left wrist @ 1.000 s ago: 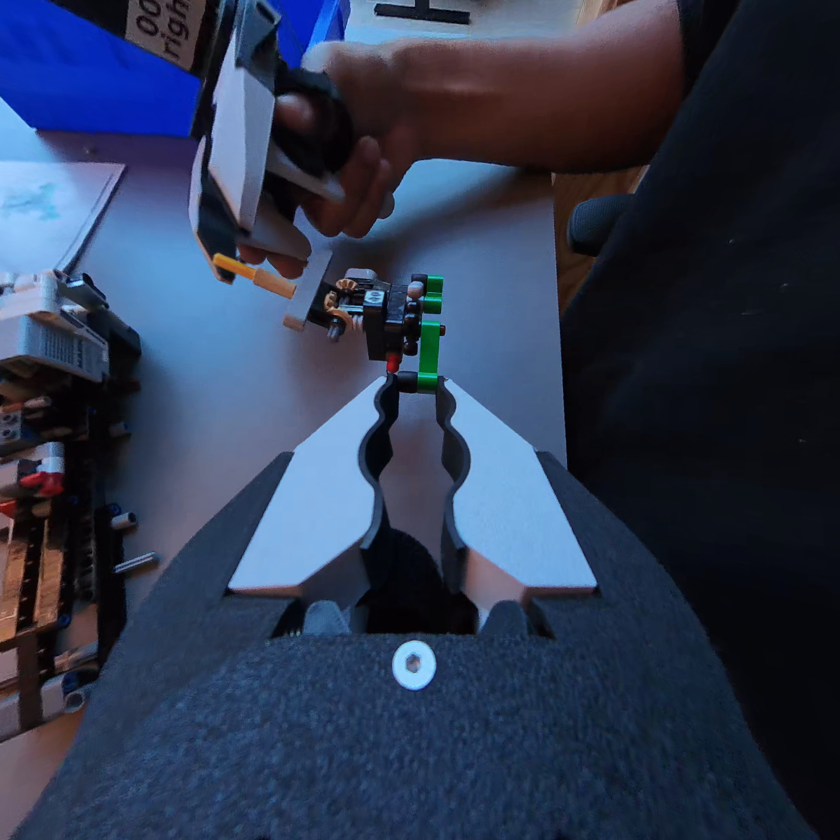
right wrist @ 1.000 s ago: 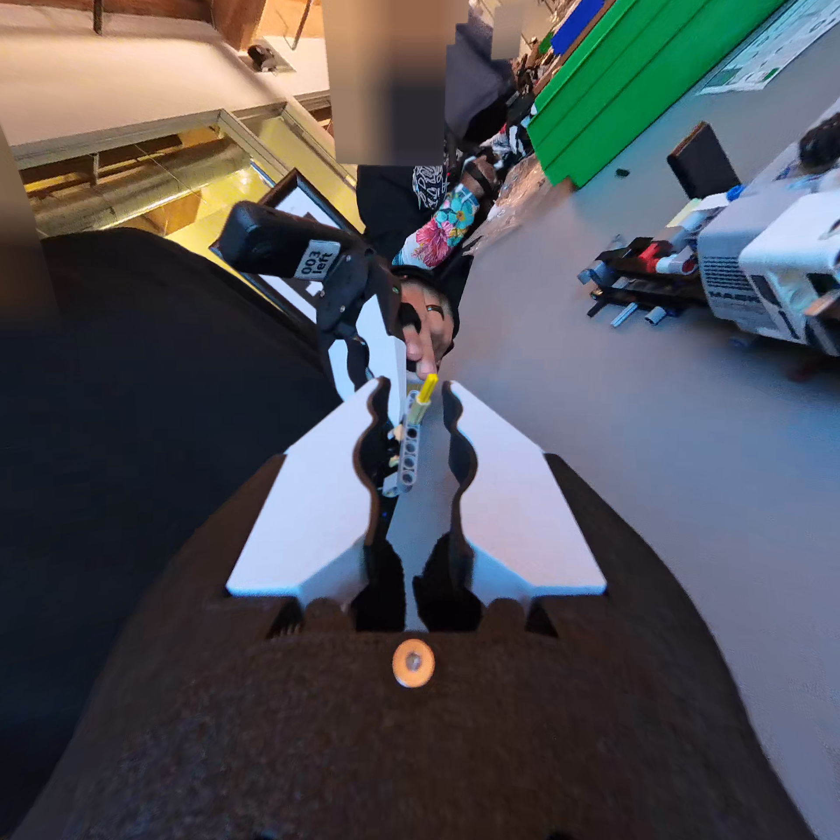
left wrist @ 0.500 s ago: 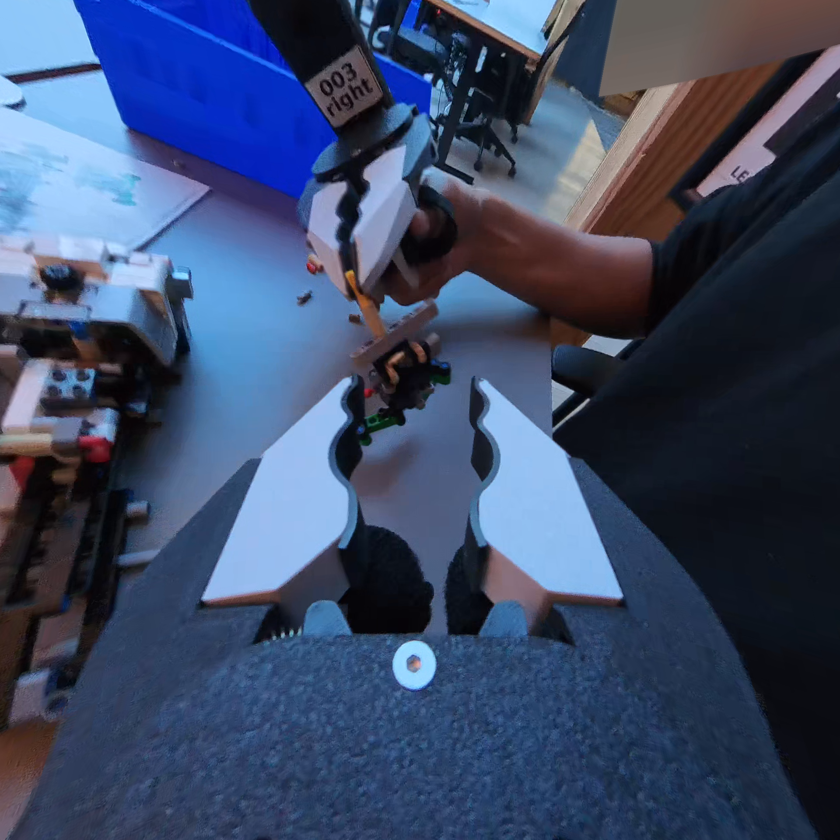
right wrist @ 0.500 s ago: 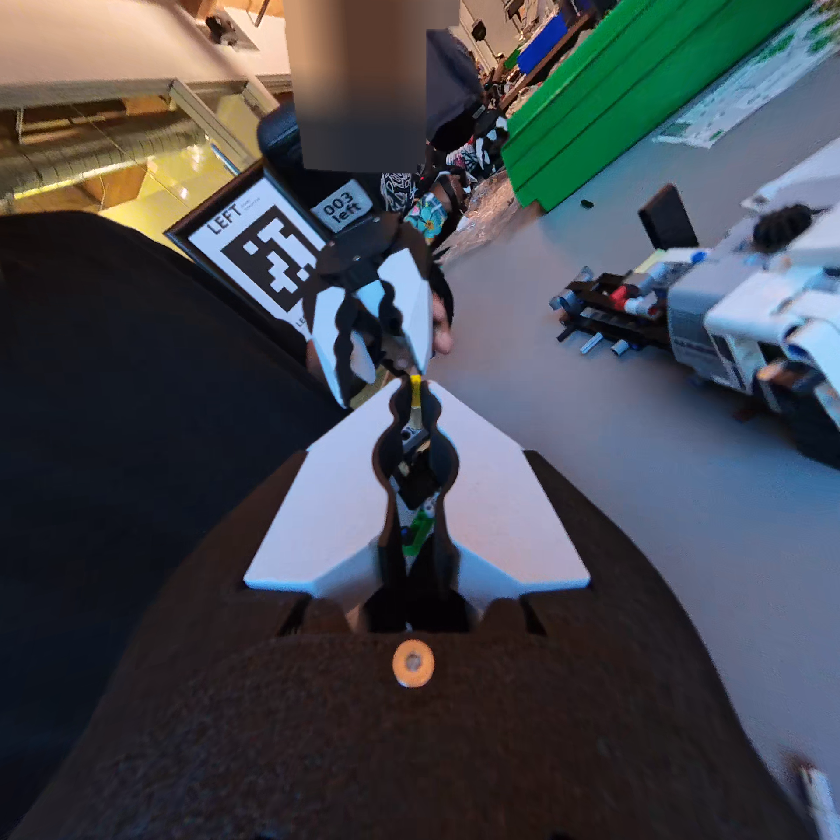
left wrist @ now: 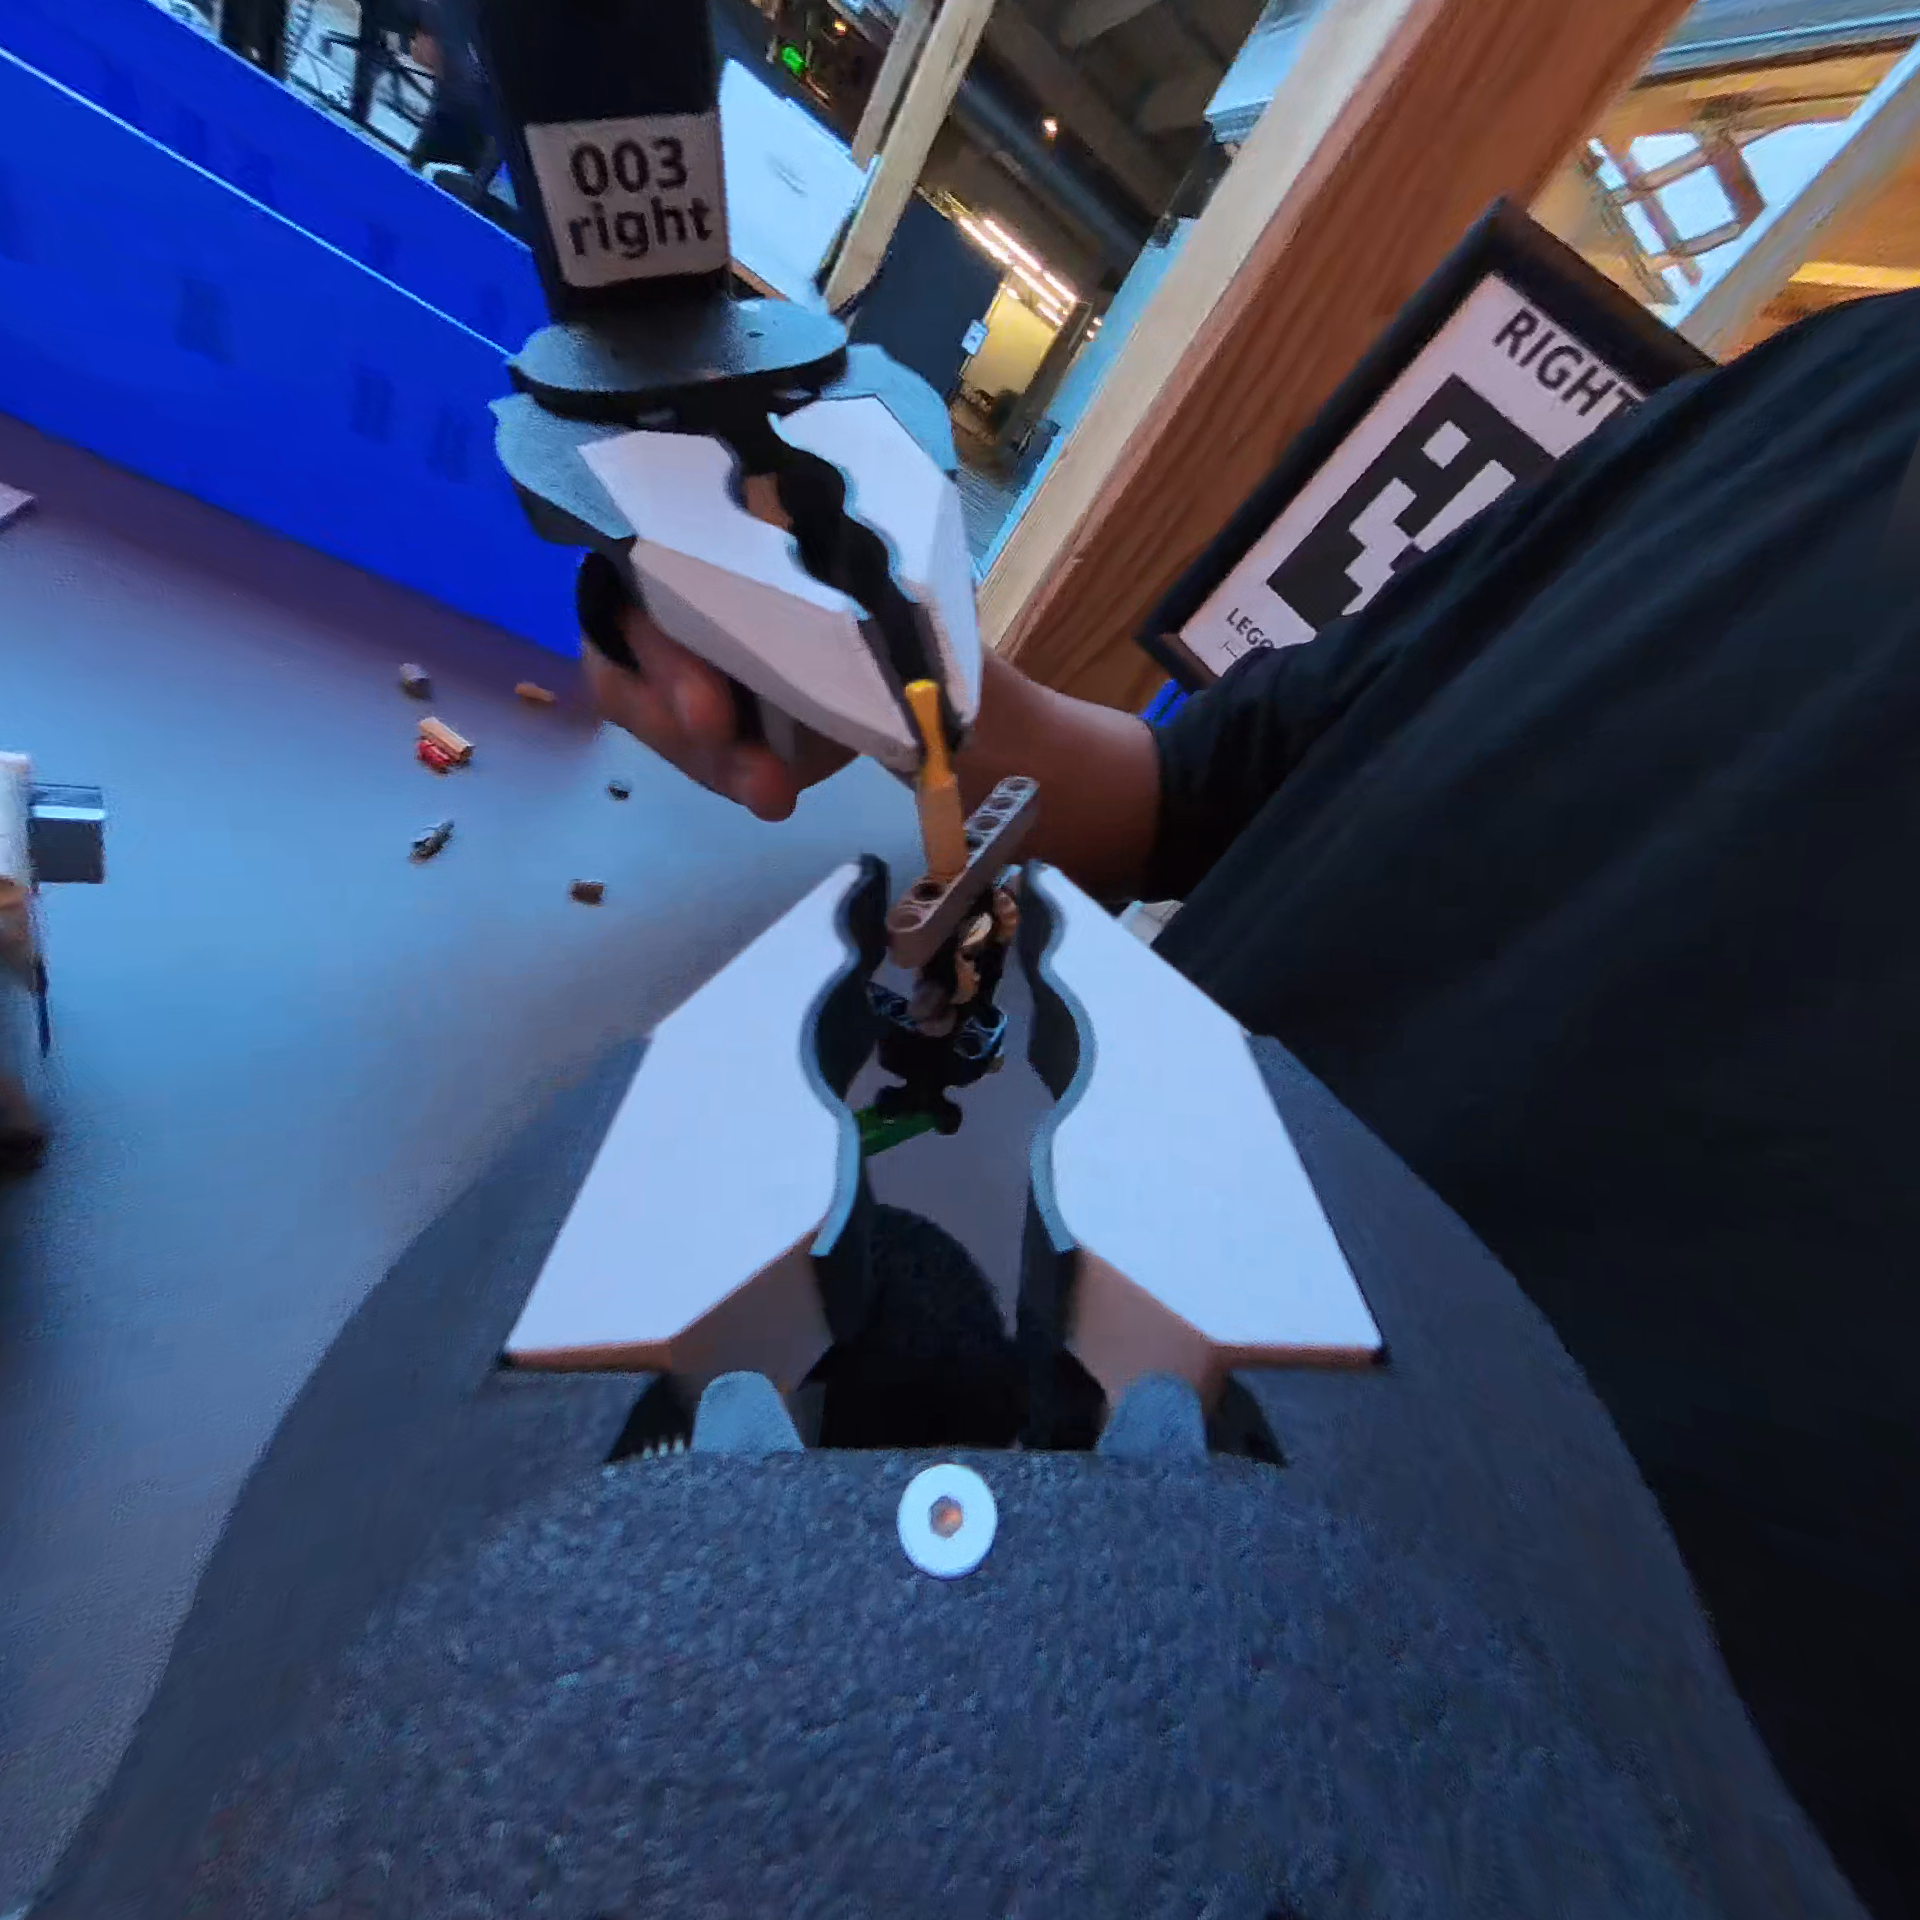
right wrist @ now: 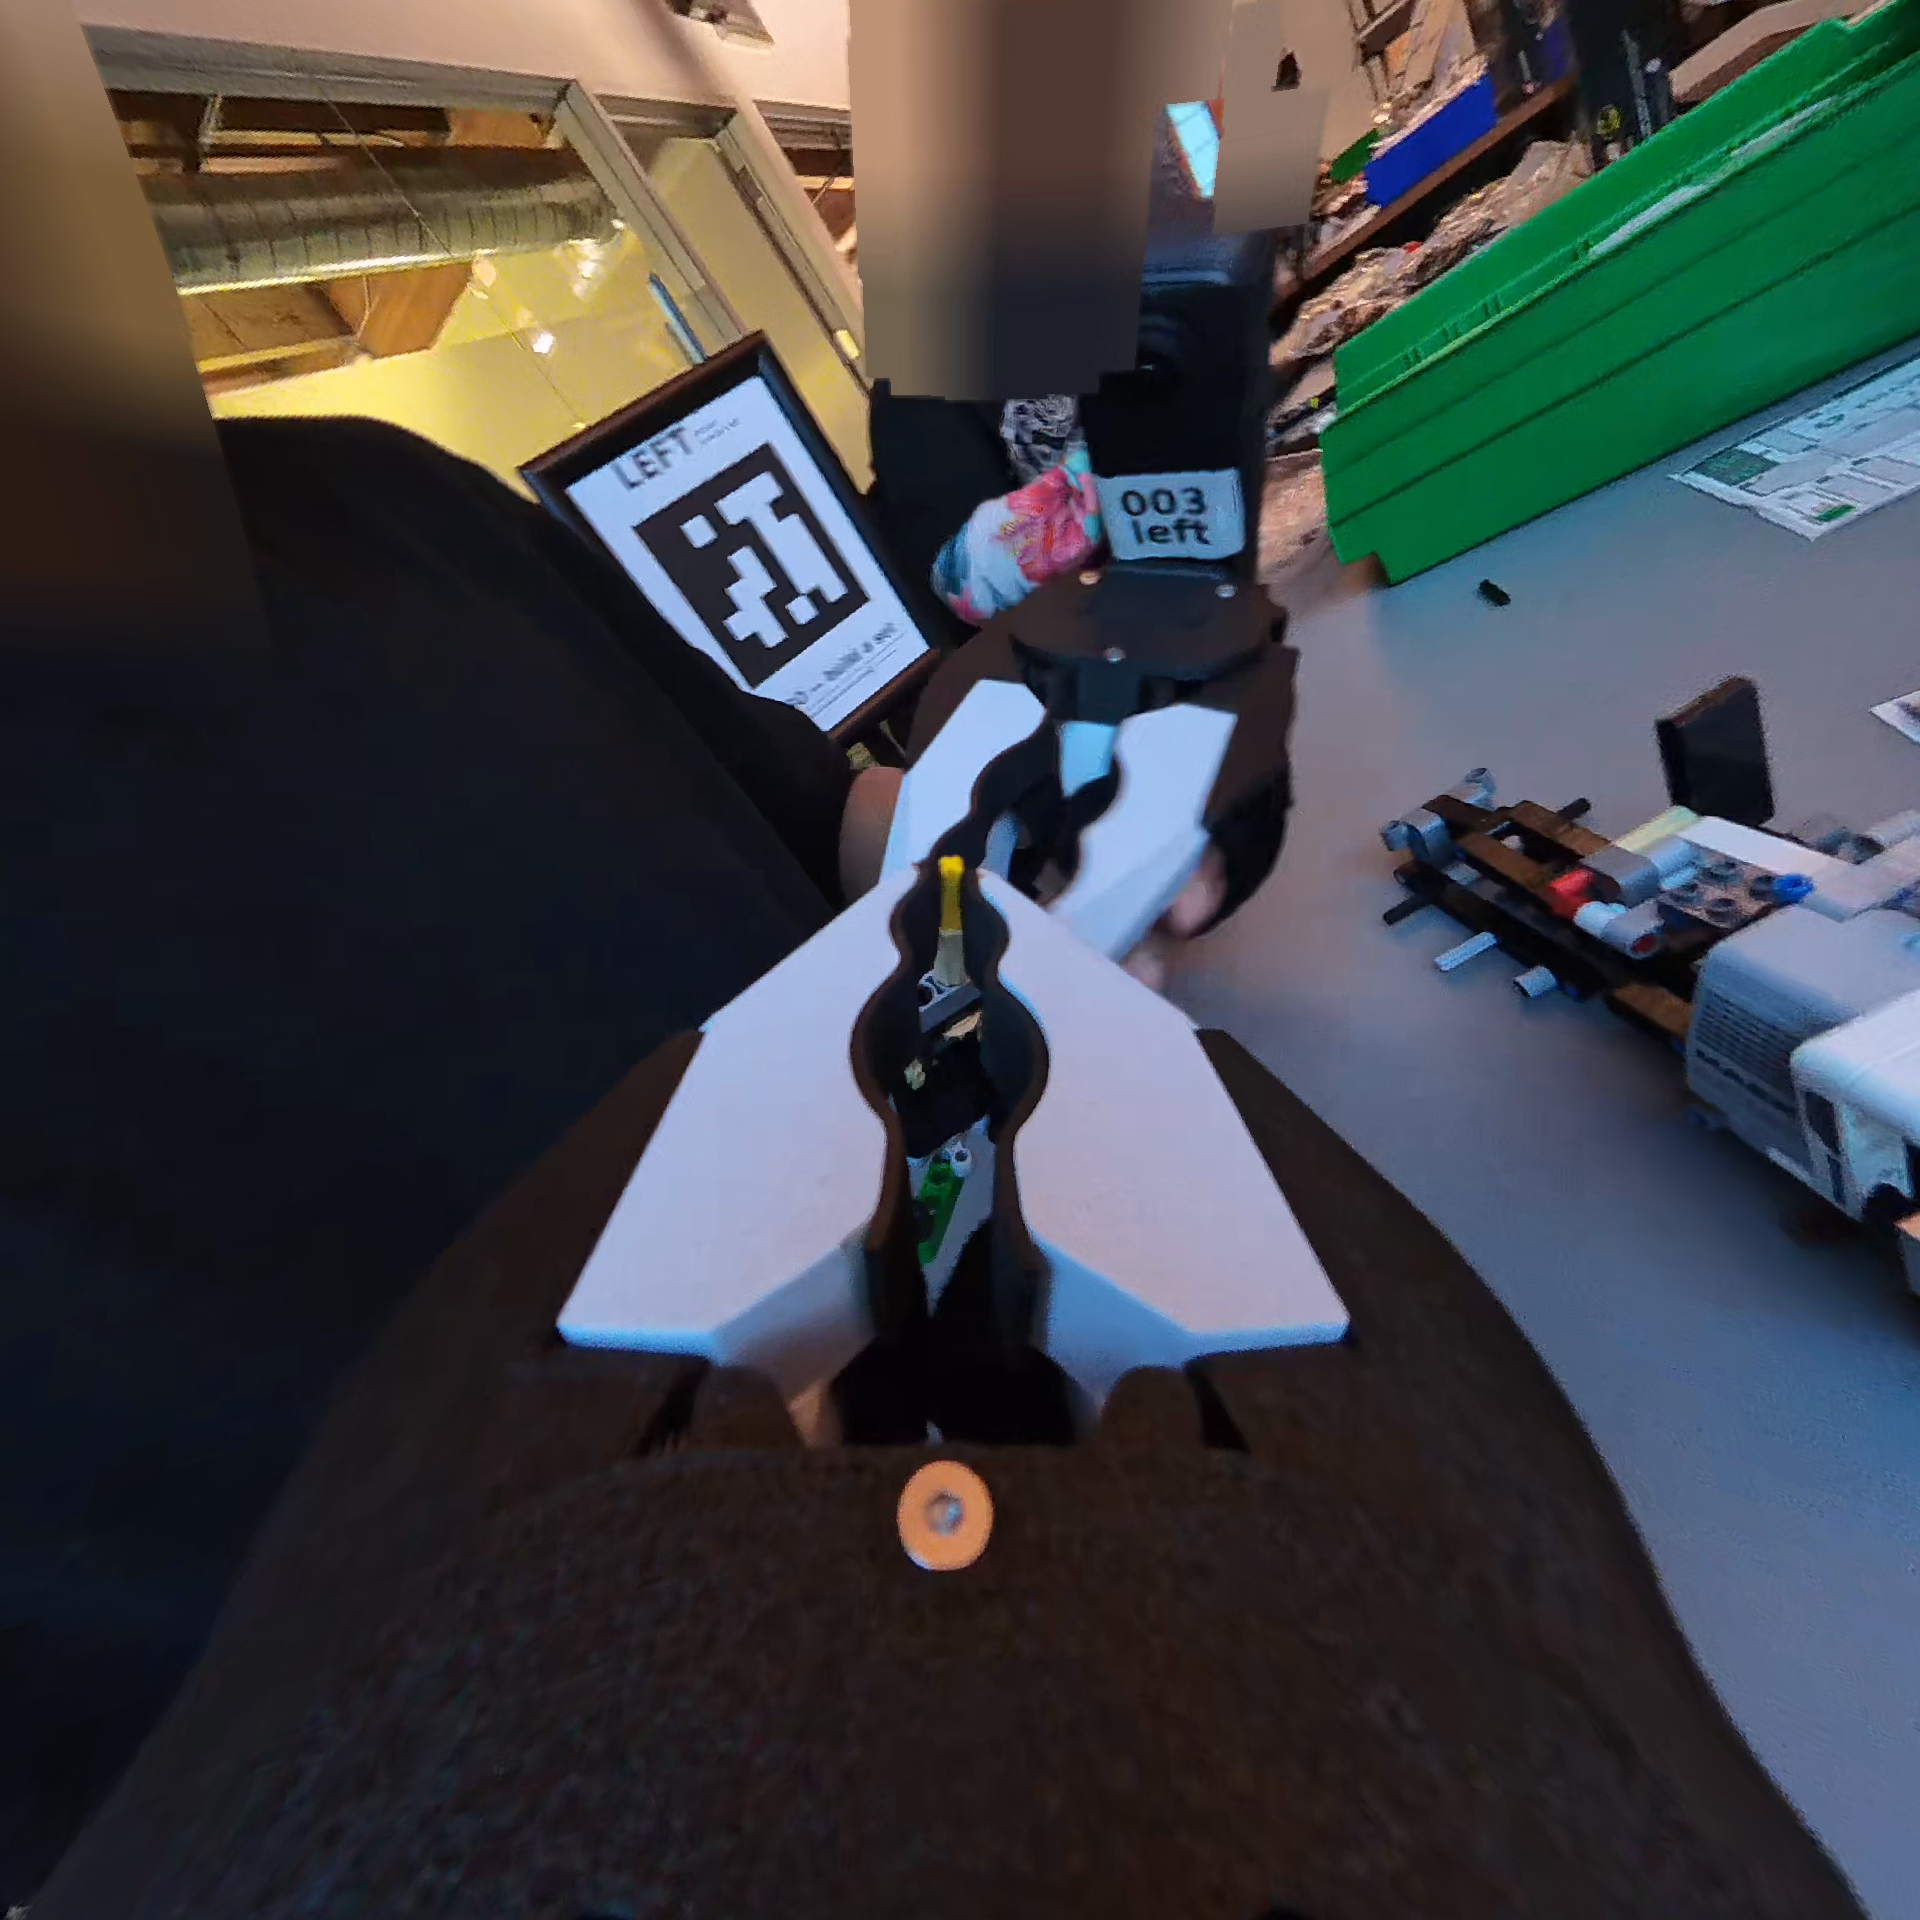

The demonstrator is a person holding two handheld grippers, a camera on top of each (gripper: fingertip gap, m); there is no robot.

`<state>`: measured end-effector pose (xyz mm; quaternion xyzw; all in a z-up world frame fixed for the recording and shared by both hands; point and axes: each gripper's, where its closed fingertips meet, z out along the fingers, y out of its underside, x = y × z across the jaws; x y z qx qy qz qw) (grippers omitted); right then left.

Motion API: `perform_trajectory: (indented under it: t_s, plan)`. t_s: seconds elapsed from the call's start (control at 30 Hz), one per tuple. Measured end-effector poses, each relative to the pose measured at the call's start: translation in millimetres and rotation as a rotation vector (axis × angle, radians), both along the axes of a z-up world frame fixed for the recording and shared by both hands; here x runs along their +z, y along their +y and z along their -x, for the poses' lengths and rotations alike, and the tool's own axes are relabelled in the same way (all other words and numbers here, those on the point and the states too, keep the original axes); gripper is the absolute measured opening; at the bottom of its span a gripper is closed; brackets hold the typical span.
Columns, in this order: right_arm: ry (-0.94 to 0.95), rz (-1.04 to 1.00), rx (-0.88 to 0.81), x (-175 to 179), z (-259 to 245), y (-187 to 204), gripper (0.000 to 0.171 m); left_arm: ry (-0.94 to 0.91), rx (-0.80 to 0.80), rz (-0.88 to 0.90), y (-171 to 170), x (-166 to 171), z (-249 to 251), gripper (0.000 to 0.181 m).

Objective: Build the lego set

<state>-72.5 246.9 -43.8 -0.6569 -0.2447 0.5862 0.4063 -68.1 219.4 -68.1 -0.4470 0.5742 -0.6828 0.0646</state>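
The small assembly (left wrist: 940, 1029) sits between the left gripper's (left wrist: 943, 894) fingers (left wrist: 727, 1122), the right gripper (left wrist: 920, 727) just beyond their tips; loose bits (left wrist: 442, 743) lie on the tabletop (left wrist: 260, 1039) farther left.

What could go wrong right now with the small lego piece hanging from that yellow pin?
1. The right tool pinches only the tip of the yellow pin, so the small black and green assembly could swing or drop.
2. The left tool is open around the assembly; closing off-centre could knock the grey beam loose.
3. A dropped part could get lost among the loose pieces on the table.
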Motion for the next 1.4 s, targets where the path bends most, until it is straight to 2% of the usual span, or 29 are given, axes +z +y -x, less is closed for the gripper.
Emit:
perform_trajectory:
  t_s: [0.1,0.3,0.47,0.53,0.6,0.7,0.83,0.93,1.0,1.1,1.2,1.3,1.4]
  plan:
    - [-0.058,0.031,-0.061,-7,-5,10,0.003,0.024,0.023,-0.052,5,-8,-3,0.008]
    - [-0.242,0.156,-0.344,-23,-20,46,0.003,0.158,0.194,-0.033,39,-23,-19,0.008]
    - [-0.470,0.130,-0.573,-31,-29,60,0.003,0.209,0.358,-0.143,61,-35,-27,0.005]
    - [-0.545,0.108,-0.607,-34,-28,59,0.003,0.212,0.391,-0.234,63,-39,-28,0.006]
    - [-0.579,0.089,-0.608,-33,-26,57,0.003,0.207,0.398,-0.279,62,-39,-28,0.006]
    - [-0.499,0.014,-0.488,-17,-17,49,0.003,0.143,0.319,-0.207,51,-24,-24,0.005]
    - [-0.278,-0.085,-0.187,11,-2,25,0.003,0.027,0.082,-0.087,25,5,-7,0.005]
    - [-0.197,-0.156,0.036,24,7,4,0.003,-0.027,-0.075,-0.063,7,18,4,0.006]
    - [-0.218,-0.220,0.169,28,12,-11,0.003,-0.047,-0.166,-0.074,-5,22,11,0.006]
    - [-0.372,-0.282,0.269,23,14,-20,0.003,-0.028,-0.214,-0.157,-13,17,12,0.005]
    - [-0.592,-0.283,0.210,15,6,-10,0.003,0.010,-0.142,-0.271,-4,9,5,0.005]
    - [-0.745,-0.236,0.002,11,-7,16,0.004,0.064,0.010,-0.319,21,5,-7,0.005]
    - [-0.770,-0.107,-0.237,8,-19,41,0.004,0.092,0.176,-0.375,47,2,-18,0.006]
